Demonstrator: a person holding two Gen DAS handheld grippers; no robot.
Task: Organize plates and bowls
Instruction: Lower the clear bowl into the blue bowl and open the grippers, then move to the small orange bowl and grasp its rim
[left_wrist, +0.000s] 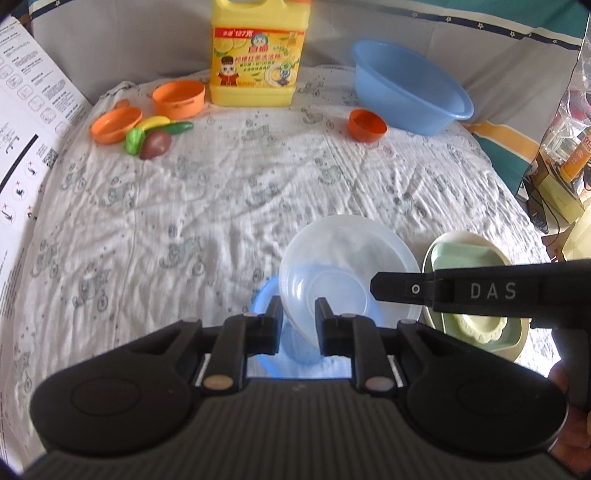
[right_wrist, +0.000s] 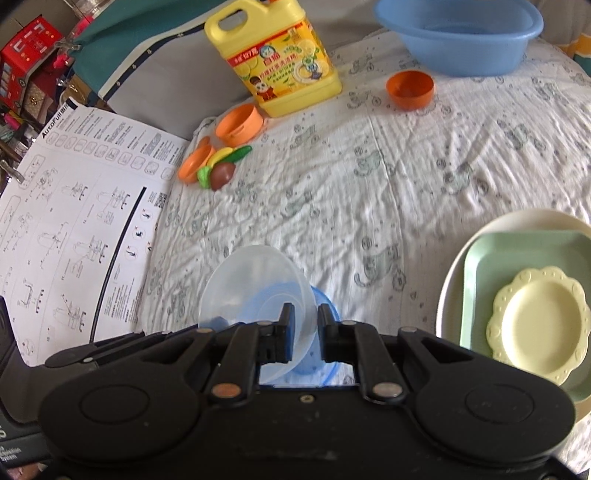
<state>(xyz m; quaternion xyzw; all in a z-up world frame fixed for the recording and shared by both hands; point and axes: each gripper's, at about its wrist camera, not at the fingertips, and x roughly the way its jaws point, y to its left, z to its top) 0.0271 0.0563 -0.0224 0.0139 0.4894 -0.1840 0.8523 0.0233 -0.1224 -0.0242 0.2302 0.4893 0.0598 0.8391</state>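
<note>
While both grippers point down at the patterned cloth (right_wrist: 369, 177), a clear plastic bowl (left_wrist: 332, 266) sits tilted between their jaws! The left gripper (left_wrist: 298, 325) pinches one side of its thin rim, jaws nearly together; the right gripper (right_wrist: 303, 328) nips the opposite side, jaws just as narrow. Directly under the clear bowl lies a blue-rimmed bowl (right_wrist: 325, 354) on the cloth, seemingly touching it. Just beside the clear bowl, on the right gripper's side, a cream plate (right_wrist: 517, 221) carries a green square tray (right_wrist: 517, 251), and in that tray rests a yellow scalloped dish (right_wrist: 539, 321). Far beyond the clear bowl stand a yellow detergent jug (right_wrist: 280, 62) and a blue basin (right_wrist: 458, 37); near them an orange cup (right_wrist: 410, 88) and orange dishes with toy food (left_wrist: 155, 136).
</note>
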